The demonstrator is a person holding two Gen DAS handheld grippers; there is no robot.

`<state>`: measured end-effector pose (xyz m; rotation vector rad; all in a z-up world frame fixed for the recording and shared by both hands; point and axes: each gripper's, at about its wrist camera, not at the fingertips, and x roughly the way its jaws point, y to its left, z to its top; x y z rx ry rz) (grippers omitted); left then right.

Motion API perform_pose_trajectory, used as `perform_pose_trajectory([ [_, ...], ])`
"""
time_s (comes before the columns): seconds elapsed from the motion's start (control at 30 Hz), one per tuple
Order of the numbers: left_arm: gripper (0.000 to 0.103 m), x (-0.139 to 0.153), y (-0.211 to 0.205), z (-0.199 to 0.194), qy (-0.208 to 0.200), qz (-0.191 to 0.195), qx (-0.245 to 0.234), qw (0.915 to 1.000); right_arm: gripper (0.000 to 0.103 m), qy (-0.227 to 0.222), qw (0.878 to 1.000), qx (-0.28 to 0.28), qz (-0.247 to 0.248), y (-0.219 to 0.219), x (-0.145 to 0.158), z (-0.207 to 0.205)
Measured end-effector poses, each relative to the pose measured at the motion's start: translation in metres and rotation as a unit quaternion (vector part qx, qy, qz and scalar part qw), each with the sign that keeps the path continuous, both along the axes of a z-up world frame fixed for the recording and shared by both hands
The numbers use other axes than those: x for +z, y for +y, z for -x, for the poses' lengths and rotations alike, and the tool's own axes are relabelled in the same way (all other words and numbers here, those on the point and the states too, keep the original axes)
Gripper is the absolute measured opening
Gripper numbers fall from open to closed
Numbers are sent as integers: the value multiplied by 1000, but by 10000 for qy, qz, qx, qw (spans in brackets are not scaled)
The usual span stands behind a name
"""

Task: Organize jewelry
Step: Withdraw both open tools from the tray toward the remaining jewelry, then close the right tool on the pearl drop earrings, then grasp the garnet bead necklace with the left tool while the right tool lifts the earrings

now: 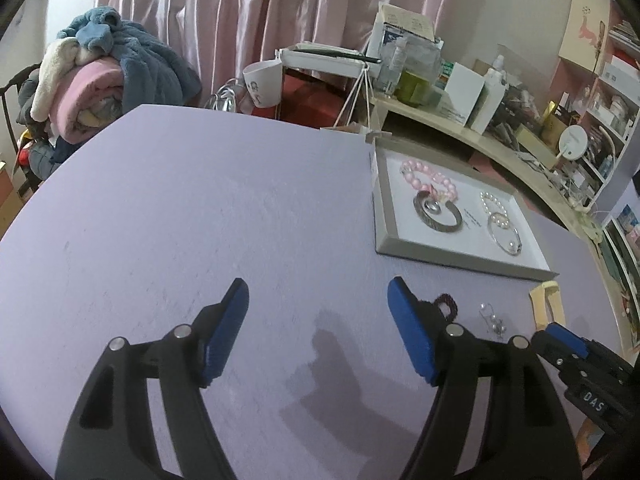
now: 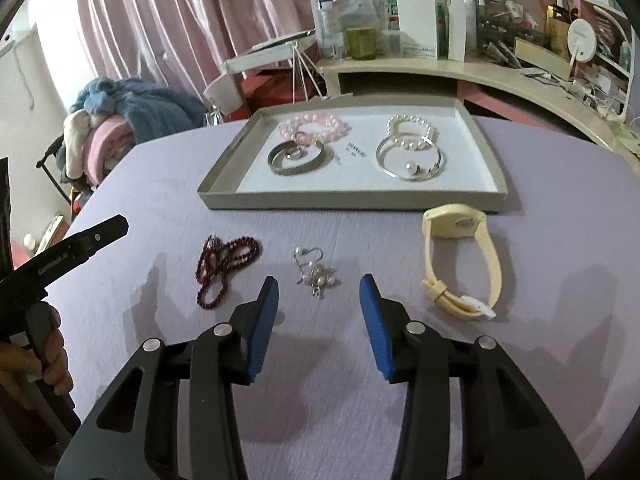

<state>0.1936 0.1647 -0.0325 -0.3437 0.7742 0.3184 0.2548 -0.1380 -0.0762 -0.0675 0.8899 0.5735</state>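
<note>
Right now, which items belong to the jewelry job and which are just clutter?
Job:
- grey tray
- dark red bead strand
- silver pearl piece
- cream watch
- right claw, open

Clutter:
- blanket pile
- mug
- shelf bottles and boxes

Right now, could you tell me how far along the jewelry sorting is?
Done: four bracelets lie in the tray. In hand: nothing; the right gripper is open, aimed at the silver chain, and the left gripper is open over bare table. Left: the chain, the red beads and the watch.
</note>
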Motion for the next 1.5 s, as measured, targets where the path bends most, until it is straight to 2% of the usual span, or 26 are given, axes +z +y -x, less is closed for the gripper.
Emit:
perform_pose_trajectory([
  [0.57, 75, -4, -10, -6, 74, 56, -108, 9999, 44, 123, 9995, 93, 264, 15, -20, -13],
  [0.93, 75, -10, -12, -8, 168, 96, -118, 9997, 41, -153, 9964, 406, 724, 42, -30, -21],
  [1.17, 75, -13, -11, -11, 217, 117, -158, 9996, 40, -334, 9953, 426, 799, 44, -32, -17],
  [1.2, 75, -13, -12, -12, 221, 119, -167, 9995, 38, -353, 9953, 413, 807, 44, -32, -17],
  [1.27, 75, -14, -12, -12, 230, 119, -188, 9995, 24, -378, 9951, 436, 807, 44, -32, -16],
  [1.3, 75, -14, -12, -13, 233, 117, -201, 9995, 11, -371, 9949, 453, 819, 45, -31, -16],
  [1.43, 76, -16, -16, -15, 255, 159, -318, 9990, 9, -249, 9957, 405, 795, 44, -30, -20],
  [1.5, 85, -17, -19, -18, 278, 189, -439, 9985, 8, -112, 9975, 291, 639, 38, -27, -22],
])
